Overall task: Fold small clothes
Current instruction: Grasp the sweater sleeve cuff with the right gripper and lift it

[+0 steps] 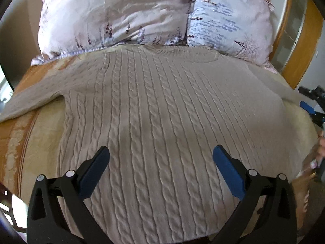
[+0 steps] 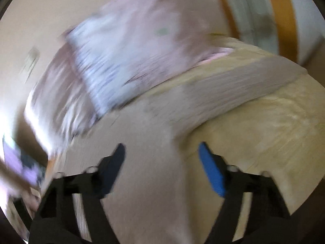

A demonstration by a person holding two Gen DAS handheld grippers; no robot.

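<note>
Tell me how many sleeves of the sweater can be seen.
2. One sleeve stretches out to the left of the sweater on the bed; the other sleeve stretches out to the right, blurred in the right wrist view.

a bedroom: pillow (image 1: 113, 14) on blanketed bed (image 1: 40, 148)

The right wrist picture is all smeared with blur. The sweater (image 2: 154, 142) there shows no knit pattern, and the pillow (image 2: 130, 57) is only fuzzy pink and blue. In the left wrist picture, the sweater's (image 1: 162, 111) near hem and its left sleeve end are cut off by the edge. The right gripper (image 1: 311, 109) peeks in at the right edge, too small to read.
</note>
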